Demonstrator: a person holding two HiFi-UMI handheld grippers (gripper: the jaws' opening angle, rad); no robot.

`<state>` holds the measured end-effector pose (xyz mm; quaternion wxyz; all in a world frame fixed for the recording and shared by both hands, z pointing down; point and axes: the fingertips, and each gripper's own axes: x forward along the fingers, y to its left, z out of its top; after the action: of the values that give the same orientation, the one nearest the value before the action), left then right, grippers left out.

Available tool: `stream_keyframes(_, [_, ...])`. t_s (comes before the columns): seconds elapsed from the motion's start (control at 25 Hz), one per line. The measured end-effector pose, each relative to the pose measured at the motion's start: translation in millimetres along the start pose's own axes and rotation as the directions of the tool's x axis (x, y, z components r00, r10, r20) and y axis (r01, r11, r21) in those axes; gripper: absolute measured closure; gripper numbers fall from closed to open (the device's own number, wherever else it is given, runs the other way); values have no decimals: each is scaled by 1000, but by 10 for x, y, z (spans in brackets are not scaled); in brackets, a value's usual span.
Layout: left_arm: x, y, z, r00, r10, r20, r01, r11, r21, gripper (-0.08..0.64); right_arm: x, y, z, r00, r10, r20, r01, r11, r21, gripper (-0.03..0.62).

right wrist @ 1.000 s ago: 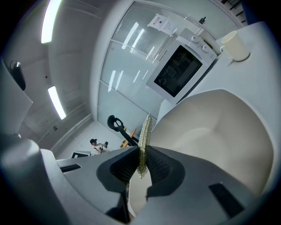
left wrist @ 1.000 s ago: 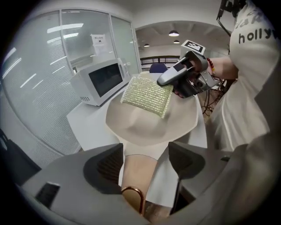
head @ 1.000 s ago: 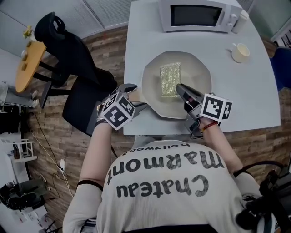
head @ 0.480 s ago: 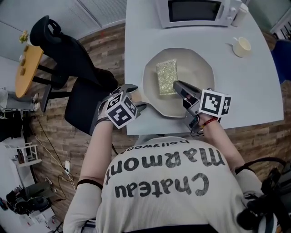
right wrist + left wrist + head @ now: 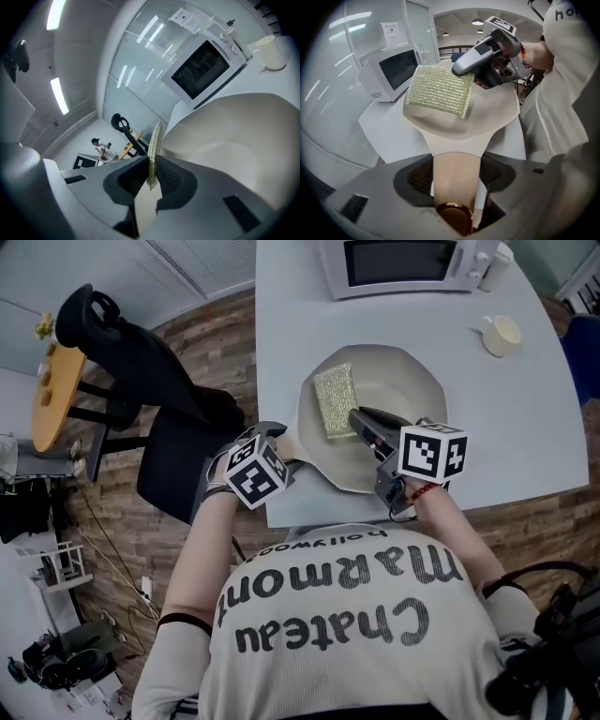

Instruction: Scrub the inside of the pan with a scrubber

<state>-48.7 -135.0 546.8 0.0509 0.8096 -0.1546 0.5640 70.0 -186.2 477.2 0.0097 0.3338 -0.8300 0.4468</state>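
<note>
A cream pan [image 5: 394, 442] sits near the front edge of the white table [image 5: 506, 418]. A yellow-green scrubber [image 5: 333, 401] stands tilted over the pan's left half. My right gripper [image 5: 358, 420] is shut on the scrubber's edge, which shows edge-on [image 5: 154, 145] between the pads, above the pan's inside [image 5: 234, 136]. My left gripper [image 5: 281, 454] points steeply down at the pan's handle [image 5: 457, 187]. Its jaws have just been closing. The beige handle with its copper end fills the gap between the jaws, and the pads meet its sides.
A microwave [image 5: 403, 263] stands at the table's back, with a cream cup [image 5: 504, 334] to its right. A black chair [image 5: 141, 362] and a small wooden table [image 5: 52, 381] stand on the floor to the left. The table's front edge runs just under the pan.
The right gripper has carried the scrubber a little leftward across the pan. The left gripper has sunk slightly around the handle.
</note>
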Motion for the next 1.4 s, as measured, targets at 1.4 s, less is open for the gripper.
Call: stream_keyframes(1.4, [35, -15, -20, 999, 25, 26, -28, 989, 145, 287, 1164, -227, -337, 964, -44, -263, 11, 992, -127, 543])
